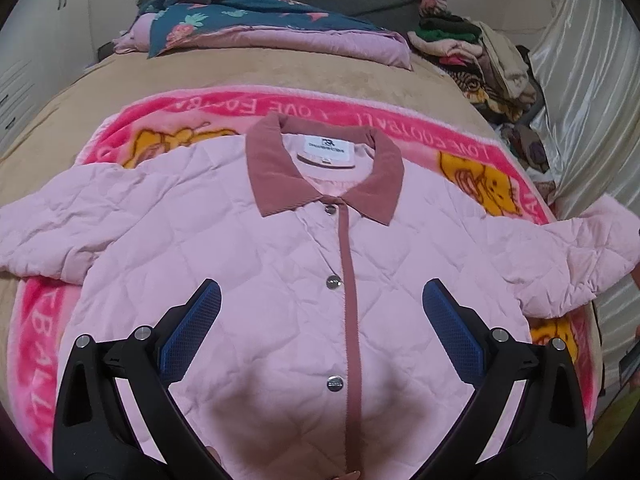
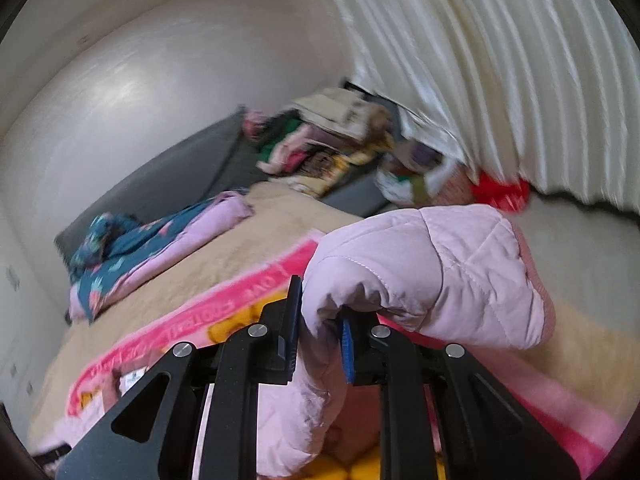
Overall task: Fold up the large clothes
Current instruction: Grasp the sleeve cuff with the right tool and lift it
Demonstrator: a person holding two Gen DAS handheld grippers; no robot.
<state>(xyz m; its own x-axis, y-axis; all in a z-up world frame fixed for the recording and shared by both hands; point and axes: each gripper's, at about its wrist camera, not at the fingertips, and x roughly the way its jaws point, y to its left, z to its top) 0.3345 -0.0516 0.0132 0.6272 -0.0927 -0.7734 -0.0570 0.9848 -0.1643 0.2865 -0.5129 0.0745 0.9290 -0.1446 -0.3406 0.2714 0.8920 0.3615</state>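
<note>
A pale pink quilted jacket (image 1: 280, 248) with a dusty-rose collar (image 1: 324, 168) lies face up and buttoned on a pink cartoon blanket (image 1: 168, 120). Its left sleeve (image 1: 60, 232) is spread out flat. My left gripper (image 1: 320, 300) is open and empty, hovering over the jacket's lower front. My right gripper (image 2: 320, 320) is shut on the jacket's right sleeve (image 2: 432, 272) and holds its cuff end lifted above the bed. That sleeve also shows in the left wrist view (image 1: 580, 252).
The blanket lies on a beige bed cover (image 1: 360, 72). A folded pink and teal quilt (image 1: 260, 28) sits at the head. A pile of mixed clothes (image 1: 472, 52) is at the far right corner, beside a white curtain (image 2: 480, 60).
</note>
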